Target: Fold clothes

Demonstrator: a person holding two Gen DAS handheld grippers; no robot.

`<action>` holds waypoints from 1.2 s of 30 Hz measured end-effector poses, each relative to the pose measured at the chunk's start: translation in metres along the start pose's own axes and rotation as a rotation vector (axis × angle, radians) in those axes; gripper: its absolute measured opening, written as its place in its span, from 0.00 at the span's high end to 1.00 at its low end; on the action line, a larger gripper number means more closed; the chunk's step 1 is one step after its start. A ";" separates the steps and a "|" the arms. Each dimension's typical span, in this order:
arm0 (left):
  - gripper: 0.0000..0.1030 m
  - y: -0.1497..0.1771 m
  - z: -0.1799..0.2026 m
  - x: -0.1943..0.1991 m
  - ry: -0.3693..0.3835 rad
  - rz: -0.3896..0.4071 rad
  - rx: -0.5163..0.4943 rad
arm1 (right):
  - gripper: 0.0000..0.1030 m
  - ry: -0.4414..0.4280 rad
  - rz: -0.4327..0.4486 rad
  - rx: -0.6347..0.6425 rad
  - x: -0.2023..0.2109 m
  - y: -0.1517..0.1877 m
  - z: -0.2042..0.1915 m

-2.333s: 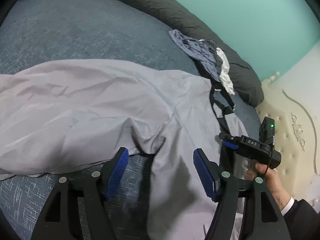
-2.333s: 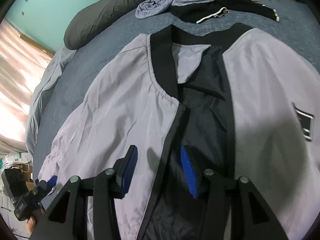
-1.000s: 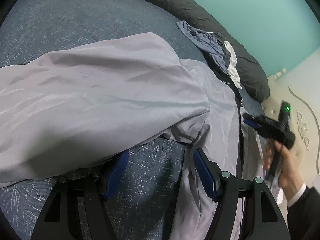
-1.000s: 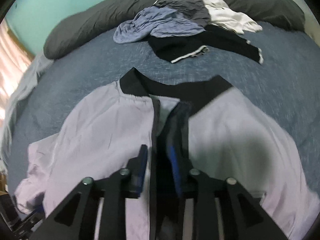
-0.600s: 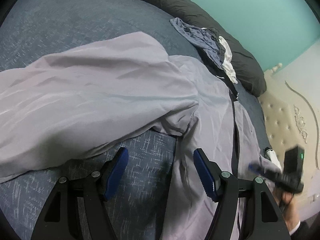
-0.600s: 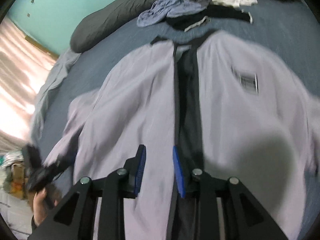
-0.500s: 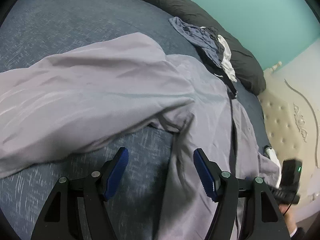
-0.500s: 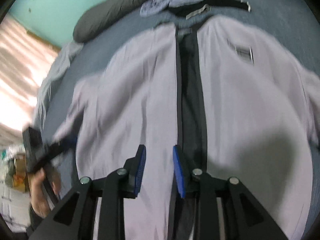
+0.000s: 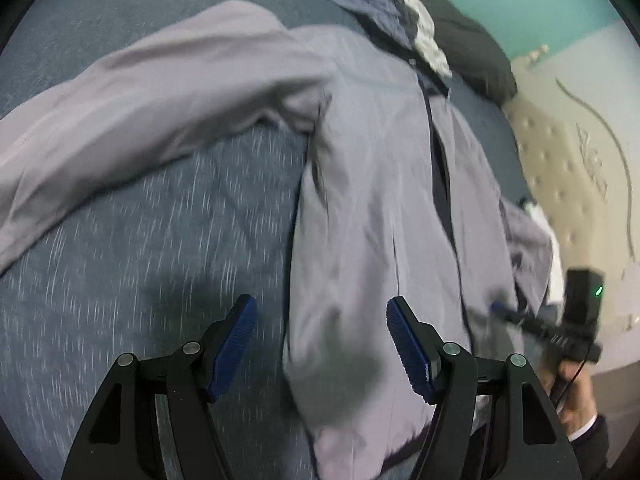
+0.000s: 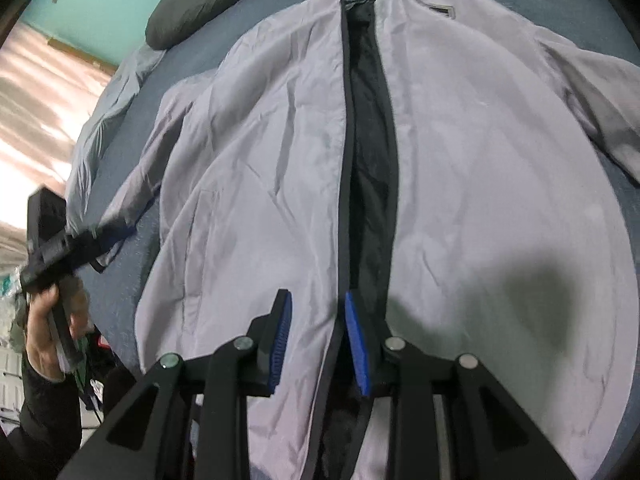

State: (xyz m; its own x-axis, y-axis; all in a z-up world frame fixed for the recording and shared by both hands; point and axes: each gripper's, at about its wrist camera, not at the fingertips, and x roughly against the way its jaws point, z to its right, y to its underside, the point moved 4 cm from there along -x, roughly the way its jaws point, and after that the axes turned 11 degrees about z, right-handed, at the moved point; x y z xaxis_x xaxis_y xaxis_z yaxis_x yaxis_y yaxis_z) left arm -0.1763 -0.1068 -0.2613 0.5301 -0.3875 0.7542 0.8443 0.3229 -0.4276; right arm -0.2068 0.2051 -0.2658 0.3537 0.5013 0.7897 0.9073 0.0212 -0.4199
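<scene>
The grey jacket [image 10: 460, 168] lies front-up and spread out on the blue bed [image 9: 132, 240], its black-edged front slightly parted. The left gripper [image 9: 322, 344] hangs over the jacket's side edge, its fingers [image 9: 236, 344] wide apart and gripping nothing. The right gripper [image 10: 318, 342] stands over the hem, fingers [image 10: 280, 340] narrowly parted astride the left front's black edge; whether the pads pinch it cannot be told.

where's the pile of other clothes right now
In the left wrist view the pile of other clothes lies at the top centre, on the blue bed just past the grey jacket collar, against the dark bolster.
</scene>
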 end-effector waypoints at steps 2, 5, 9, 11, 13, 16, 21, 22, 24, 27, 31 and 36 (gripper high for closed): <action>0.31 0.013 0.002 0.003 -0.006 -0.025 -0.012 | 0.73 0.004 0.020 -0.003 0.012 0.003 0.000; 0.31 0.033 0.005 0.006 -0.013 -0.062 -0.027 | 0.73 0.006 0.039 -0.009 0.026 0.010 0.000; 0.31 0.057 0.010 0.011 -0.007 -0.106 -0.037 | 0.72 0.005 0.048 -0.020 0.039 0.024 0.002; 0.31 0.065 0.012 0.014 -0.004 -0.119 -0.037 | 0.72 0.005 0.045 -0.019 0.040 0.030 0.001; 0.31 0.072 0.013 0.015 -0.006 -0.126 -0.038 | 0.72 0.003 0.044 -0.021 0.042 0.036 0.000; 0.31 0.079 0.013 0.015 -0.007 -0.132 -0.035 | 0.72 -0.004 0.049 -0.030 0.045 0.043 -0.001; 0.31 0.096 0.014 0.008 -0.029 -0.168 -0.073 | 0.72 -0.011 0.061 -0.042 0.052 0.047 -0.002; 0.32 0.099 0.013 0.006 -0.031 -0.172 -0.074 | 0.72 -0.011 0.064 -0.046 0.053 0.048 -0.001; 0.33 0.104 0.011 0.004 -0.026 -0.180 -0.085 | 0.72 -0.016 0.073 -0.054 0.056 0.048 -0.001; 0.68 0.110 0.011 0.000 0.009 -0.204 -0.080 | 0.72 -0.023 0.080 -0.058 0.059 0.048 -0.002; 0.89 0.110 0.016 0.001 0.020 -0.204 -0.099 | 0.72 -0.030 0.081 -0.063 0.060 0.050 -0.003; 0.92 0.106 0.013 0.016 0.023 -0.187 -0.110 | 0.72 -0.036 0.068 -0.052 0.059 0.052 -0.008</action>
State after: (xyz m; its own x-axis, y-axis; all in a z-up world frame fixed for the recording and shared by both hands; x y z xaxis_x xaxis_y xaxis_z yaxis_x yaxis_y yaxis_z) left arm -0.0795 -0.0673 -0.2876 0.3641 -0.4522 0.8142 0.9309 0.1479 -0.3341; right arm -0.1366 0.2290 -0.2376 0.4073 0.5309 0.7432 0.8924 -0.0582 -0.4475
